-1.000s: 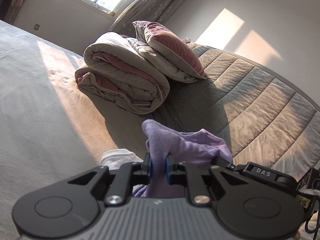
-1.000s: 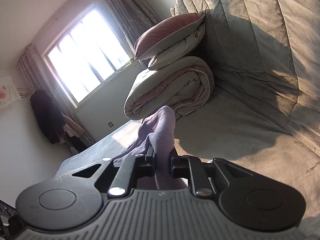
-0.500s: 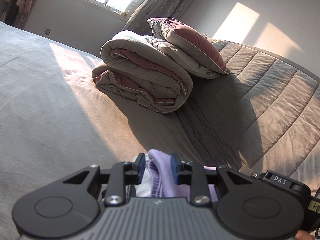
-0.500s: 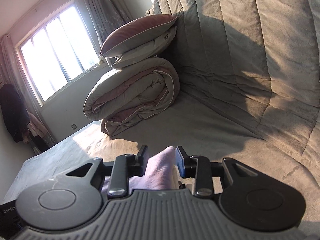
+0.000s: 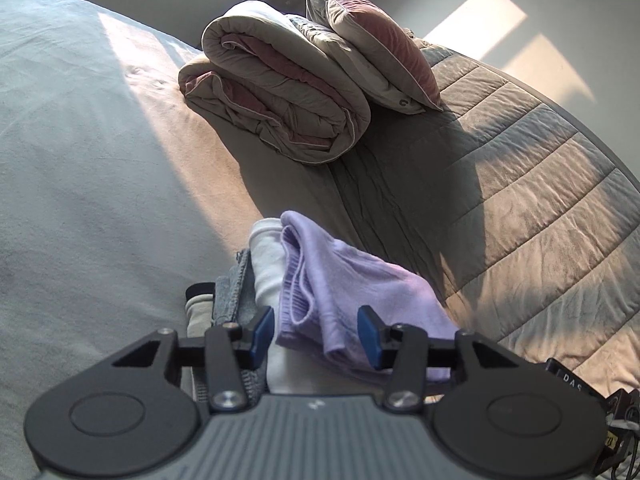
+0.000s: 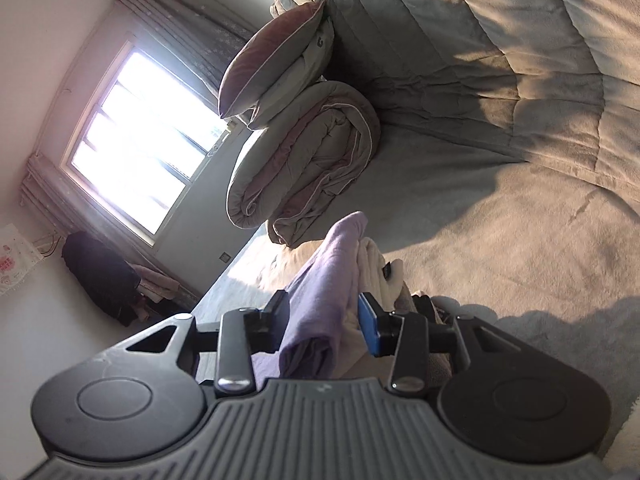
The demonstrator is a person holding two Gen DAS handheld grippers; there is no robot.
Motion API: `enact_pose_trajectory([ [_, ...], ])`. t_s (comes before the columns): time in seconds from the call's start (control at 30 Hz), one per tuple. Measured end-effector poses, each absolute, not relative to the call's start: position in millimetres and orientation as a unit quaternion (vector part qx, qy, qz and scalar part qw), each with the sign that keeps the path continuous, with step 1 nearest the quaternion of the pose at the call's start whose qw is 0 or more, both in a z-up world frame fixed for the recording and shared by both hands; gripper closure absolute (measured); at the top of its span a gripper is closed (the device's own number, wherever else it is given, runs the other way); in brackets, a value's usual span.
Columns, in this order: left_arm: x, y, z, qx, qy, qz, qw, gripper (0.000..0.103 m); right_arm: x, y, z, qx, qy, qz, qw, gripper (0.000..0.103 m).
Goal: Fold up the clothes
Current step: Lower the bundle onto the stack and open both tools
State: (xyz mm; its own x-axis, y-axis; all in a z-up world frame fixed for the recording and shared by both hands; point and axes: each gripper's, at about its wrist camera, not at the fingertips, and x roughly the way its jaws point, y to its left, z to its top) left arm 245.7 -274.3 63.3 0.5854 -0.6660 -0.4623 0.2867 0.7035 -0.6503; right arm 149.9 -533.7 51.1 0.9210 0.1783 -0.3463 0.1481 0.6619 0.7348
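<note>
Lilac knit garment (image 5: 352, 292) lay folded atop a small stack of clothes (image 5: 256, 280) on the bed (image 5: 80, 160), just ahead of both grippers; left gripper (image 5: 316, 330) and right gripper (image 6: 324, 316) were opening, cloth between unpressed, its length running away from them.

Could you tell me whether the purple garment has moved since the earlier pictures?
Yes. The purple garment has come down: earlier it rose towards the rolled duvet, and now it lies lower, on the folded pile between the opening left gripper.
</note>
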Motion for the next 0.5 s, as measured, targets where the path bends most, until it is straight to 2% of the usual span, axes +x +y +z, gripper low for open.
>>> enact_pose_trajectory([
  [0.07, 246, -276, 63, -0.269, 0.361, -0.273, 0.85, 0.079, 152, -530, 52, 0.401, 0.203, 0.006, 0.893, 0.063],
  [0.1, 246, -277, 65, -0.27, 0.361, -0.269, 0.851, 0.083, 152, -528, 53, 0.396, 0.203, 0.006, 0.895, 0.07],
  [0.13, 245, -277, 67, -0.274, 0.357, -0.267, 0.852, 0.093, 152, -527, 57, 0.391, 0.199, 0.006, 0.898, 0.087],
  [0.27, 237, -275, 82, -0.295, 0.342, -0.278, 0.848, 0.095, 152, -523, 71, 0.372, 0.182, 0.007, 0.91, 0.091],
  [0.5, 221, -291, 71, -0.217, 0.345, -0.268, 0.873, 0.091, 151, -517, 61, 0.315, 0.204, -0.034, 0.926, 0.091],
])
